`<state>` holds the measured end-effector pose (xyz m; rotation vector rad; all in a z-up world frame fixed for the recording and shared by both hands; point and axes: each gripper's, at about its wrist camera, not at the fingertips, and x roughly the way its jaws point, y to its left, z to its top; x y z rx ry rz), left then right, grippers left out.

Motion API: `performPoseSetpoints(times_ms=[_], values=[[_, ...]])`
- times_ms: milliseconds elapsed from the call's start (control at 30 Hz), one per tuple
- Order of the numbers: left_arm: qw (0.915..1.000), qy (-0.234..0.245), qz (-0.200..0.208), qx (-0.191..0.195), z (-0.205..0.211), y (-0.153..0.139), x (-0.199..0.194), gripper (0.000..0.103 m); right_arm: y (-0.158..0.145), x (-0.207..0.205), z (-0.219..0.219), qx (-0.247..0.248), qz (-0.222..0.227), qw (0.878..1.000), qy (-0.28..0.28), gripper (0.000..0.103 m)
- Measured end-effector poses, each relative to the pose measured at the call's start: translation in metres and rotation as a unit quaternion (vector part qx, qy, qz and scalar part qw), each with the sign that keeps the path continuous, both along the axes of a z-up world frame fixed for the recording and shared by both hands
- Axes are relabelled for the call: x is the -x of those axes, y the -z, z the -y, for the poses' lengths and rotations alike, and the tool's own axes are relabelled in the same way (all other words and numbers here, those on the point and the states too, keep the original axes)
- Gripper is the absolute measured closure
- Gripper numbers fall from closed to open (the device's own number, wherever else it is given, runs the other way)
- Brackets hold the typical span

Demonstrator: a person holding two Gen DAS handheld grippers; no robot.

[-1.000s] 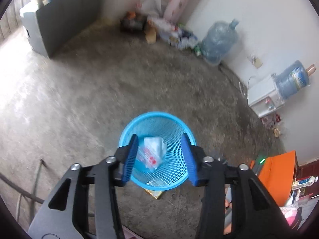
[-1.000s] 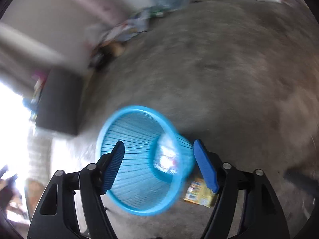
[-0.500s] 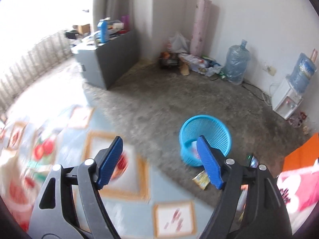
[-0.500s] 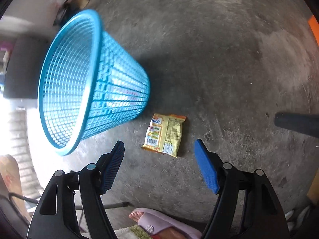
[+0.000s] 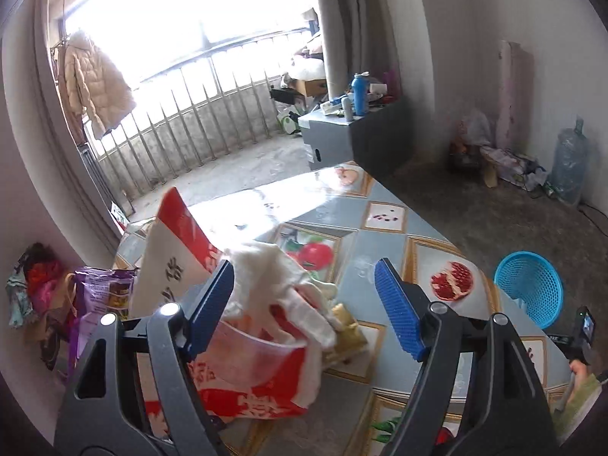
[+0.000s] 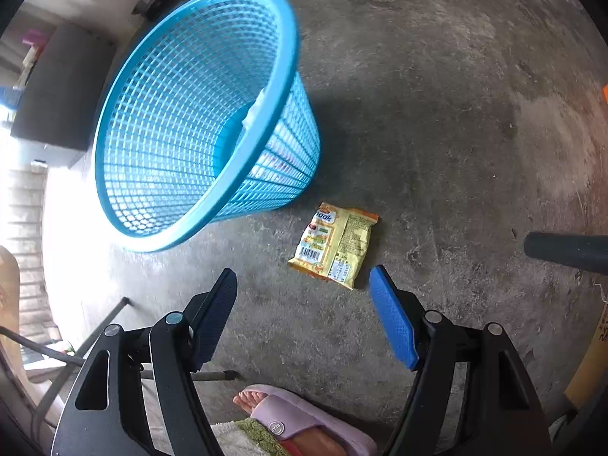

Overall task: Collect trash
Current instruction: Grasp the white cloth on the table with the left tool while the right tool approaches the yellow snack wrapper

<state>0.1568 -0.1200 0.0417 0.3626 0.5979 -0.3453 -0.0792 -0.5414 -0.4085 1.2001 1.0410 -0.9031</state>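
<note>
In the right wrist view a blue mesh basket (image 6: 182, 121) stands on the concrete floor with some trash inside. A yellow snack packet (image 6: 334, 245) lies flat just right of the basket's base. My right gripper (image 6: 304, 315) is open and empty, just short of the packet. In the left wrist view my left gripper (image 5: 304, 307) is open and empty over a table (image 5: 383, 216). Below it lie a crumpled white tissue (image 5: 288, 285), a red and white bag (image 5: 250, 380) and a small gold wrapper (image 5: 347, 332). The basket (image 5: 528, 288) shows on the floor at the right.
A red and white carton (image 5: 171, 250) and a purple packet (image 5: 100, 296) stand at the table's left. A grey cabinet (image 5: 353, 133), water jugs and clutter line the far wall. A foot in a pink slipper (image 6: 288, 418) is below the right gripper. A dark tube (image 6: 566, 247) juts in at right.
The left gripper swung from above the basket up and over to the table with its trash. The right gripper dropped toward the floor and closed in on the yellow packet.
</note>
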Motion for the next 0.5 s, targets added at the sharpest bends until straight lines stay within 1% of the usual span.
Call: performPoseSetpoints(times_ms=[100, 167, 200, 233, 267, 333, 433, 500], values=[[0.9994, -0.025, -0.020, -0.015, -0.001, 0.010, -0.026, 0.034, 0.001, -0.003, -0.006, -0.001, 0.000, 1.000, -0.006, 0.033], [0.9979, -0.048, -0.003, -0.044, -0.003, 0.018, -0.036, 0.036, 0.002, -0.004, -0.008, -0.002, -0.002, 1.000, -0.010, 0.033], [0.9975, -0.050, 0.002, -0.050, -0.008, 0.020, -0.038, 0.037, 0.003, -0.004, -0.009, -0.002, -0.002, 1.000, -0.010, 0.033], [0.9966, -0.057, 0.004, -0.059, -0.005, 0.022, -0.042, 0.039, 0.003, -0.003, -0.009, -0.003, -0.002, 1.000, -0.011, 0.033], [0.9962, -0.060, 0.005, -0.063, -0.011, 0.025, -0.042, 0.045, 0.005, -0.002, -0.009, -0.003, -0.004, 1.000, -0.010, 0.033], [0.9960, -0.060, -0.010, -0.067, -0.009, 0.029, -0.044, 0.049, 0.010, -0.001, -0.009, -0.007, -0.004, 1.000, -0.005, 0.033], [0.9941, -0.056, -0.001, -0.093, -0.007, 0.031, -0.040, 0.050, 0.020, 0.003, -0.009, -0.017, -0.009, 1.000, 0.002, 0.033], [0.9910, -0.063, -0.007, -0.118, -0.008, 0.036, -0.043, 0.050, 0.026, 0.004, -0.010, -0.021, -0.010, 1.000, 0.004, 0.033]])
